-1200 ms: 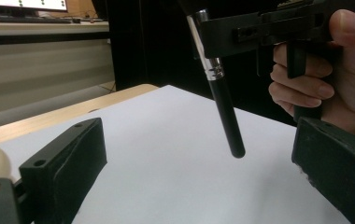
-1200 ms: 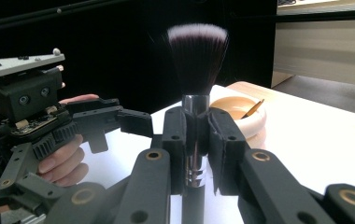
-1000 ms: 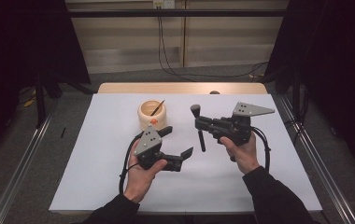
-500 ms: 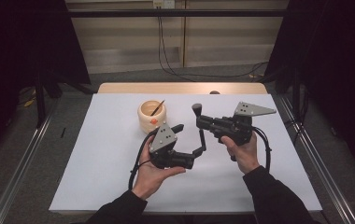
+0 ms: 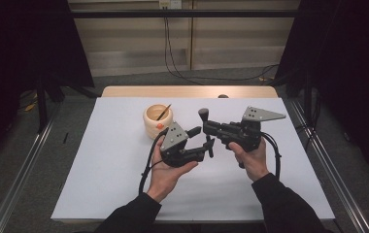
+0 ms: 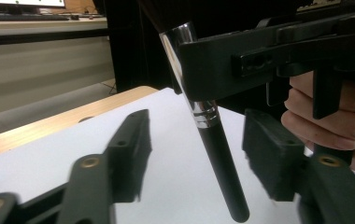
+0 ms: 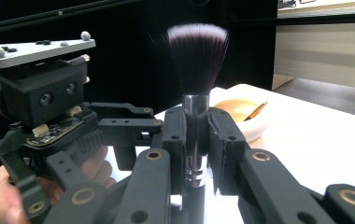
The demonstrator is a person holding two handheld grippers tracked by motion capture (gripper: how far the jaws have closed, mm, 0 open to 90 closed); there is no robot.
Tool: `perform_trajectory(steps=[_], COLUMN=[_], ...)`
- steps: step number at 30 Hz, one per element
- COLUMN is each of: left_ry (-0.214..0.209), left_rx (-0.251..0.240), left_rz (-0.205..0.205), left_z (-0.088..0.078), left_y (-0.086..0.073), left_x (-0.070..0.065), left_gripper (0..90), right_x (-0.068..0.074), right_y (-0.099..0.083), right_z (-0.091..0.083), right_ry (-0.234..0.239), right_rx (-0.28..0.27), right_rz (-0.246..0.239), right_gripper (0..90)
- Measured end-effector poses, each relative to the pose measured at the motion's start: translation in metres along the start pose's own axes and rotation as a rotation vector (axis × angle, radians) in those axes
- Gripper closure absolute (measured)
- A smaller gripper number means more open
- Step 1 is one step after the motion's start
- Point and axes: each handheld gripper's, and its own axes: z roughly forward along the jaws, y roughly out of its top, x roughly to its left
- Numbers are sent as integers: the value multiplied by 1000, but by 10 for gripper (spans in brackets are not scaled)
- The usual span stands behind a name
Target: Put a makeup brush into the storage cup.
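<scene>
A makeup brush (image 5: 203, 114) with dark, pale-tipped bristles (image 7: 197, 51) stands upright above the white table cover. My right gripper (image 5: 207, 127) is shut on its silver ferrule (image 7: 195, 116). My left gripper (image 5: 202, 139) comes in from the left at the lower part of the brush. In the left gripper view the black handle (image 6: 220, 163) hangs between my left gripper's (image 6: 199, 140) pads. A gap shows on each side, so they do not press on it. Those jaws have just been closing.
A cream bowl (image 5: 157, 119) with a thin stick in it stands on the white cover (image 5: 105, 170), just behind my left hand. A wooden table edge (image 5: 187, 91) runs along the back, with a small dark thing (image 5: 223, 96) on it. Metal rails flank the table.
My left gripper has moved right to the brush, and its jaws have narrowed around the handle. The right gripper and the brush have kept still.
</scene>
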Motion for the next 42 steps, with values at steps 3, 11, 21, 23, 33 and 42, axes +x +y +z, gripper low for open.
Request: perform_trajectory(steps=[3,11,21,23,33,42], left_ry=[0,-65,-52,-55,-77,-71], left_rx=[10,-2,14,13,3,11], left_rz=[-4,-33,-24,-24,-35,-35], left_z=[1,2,-1,-1,-2,-3], left_y=[0,1,2,3,2,2], left_x=[2,5,9,10,9,11], left_gripper=[511,669,775,786,791,790], right_x=[0,2,1,1,0,-2], right_y=[0,-1,-2,-2,-2,0], right_z=[0,2,2,2,2,0], right_ry=[3,5,8,13,24,10], right_rx=[-1,7,7,5,-7,-22], right_rz=[-1,-6,-4,-4,1,19], right_gripper=[779,779,778,777,683,371])
